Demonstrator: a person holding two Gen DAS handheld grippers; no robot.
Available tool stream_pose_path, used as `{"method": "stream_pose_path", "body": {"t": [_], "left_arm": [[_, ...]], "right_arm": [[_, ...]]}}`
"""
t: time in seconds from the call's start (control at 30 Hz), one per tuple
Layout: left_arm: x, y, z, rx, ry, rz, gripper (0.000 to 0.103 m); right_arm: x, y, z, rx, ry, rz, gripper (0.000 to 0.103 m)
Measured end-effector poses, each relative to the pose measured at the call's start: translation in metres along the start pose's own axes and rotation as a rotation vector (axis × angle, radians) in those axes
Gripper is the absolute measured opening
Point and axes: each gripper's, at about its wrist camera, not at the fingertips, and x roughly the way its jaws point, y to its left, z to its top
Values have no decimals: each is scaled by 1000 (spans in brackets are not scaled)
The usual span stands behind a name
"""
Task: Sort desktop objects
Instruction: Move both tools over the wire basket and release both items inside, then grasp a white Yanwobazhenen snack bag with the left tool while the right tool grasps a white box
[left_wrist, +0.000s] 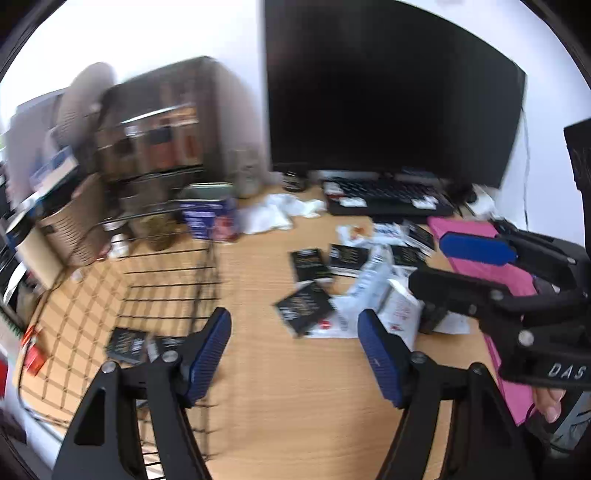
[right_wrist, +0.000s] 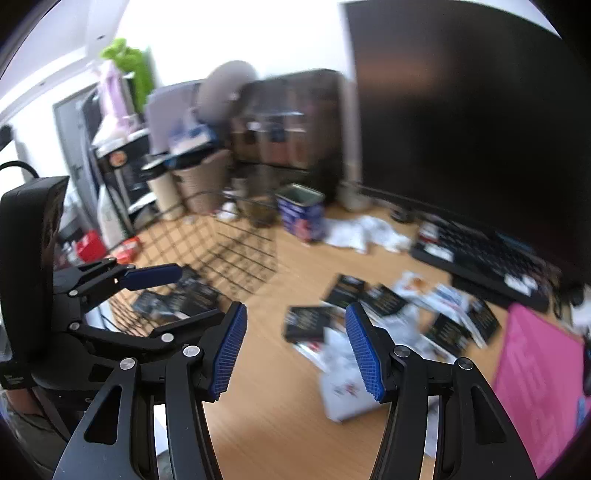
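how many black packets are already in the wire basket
2 that I can make out: both black packets lie side by side on the floor of the wire basket, near its front edge. Blur may hide more.

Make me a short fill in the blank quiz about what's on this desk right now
1. The black packets already sorted lie inside the wire ____.
2. The left gripper and right gripper both have their fingers ____.
3. The pads on the fingers are colored ____.
4. The folder at the desk's right side is ____.

Missing words: basket; open; blue; pink
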Motion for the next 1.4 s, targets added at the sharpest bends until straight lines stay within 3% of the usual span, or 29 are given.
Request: {"method": "stream_pose_path", "body": {"t": [0.23, 0.4, 0.63, 0.8, 0.93, 0.97, 1.0, 1.4], "left_arm": [[54, -48, -5, 88, 95, -83, 75], [83, -70, -8, 142, 144, -109, 75], [100, -69, -4, 144, 167, -97, 75], [111, -61, -4, 134, 184, -90, 75], [116, -59, -6, 135, 197, -89, 75], [116, -59, -7, 134, 196, -91, 75], [117, -60, -7, 133, 195, -96, 76], [116, -96, -14, 218, 190, -142, 76]], "right_arm": [[-1, -63, -35, 123, 44, -108, 55], [10, -94, -58, 207, 87, -129, 55], [36, -102, -68, 198, 121, -122, 55], [52, -106, -67, 201, 129, -119, 65], [64, -108, -68, 220, 154, -100, 65], [66, -110, -69, 228, 163, -92, 63], [68, -110, -70, 231, 173, -87, 46], [30, -128, -83, 250, 147, -106, 41]]}}
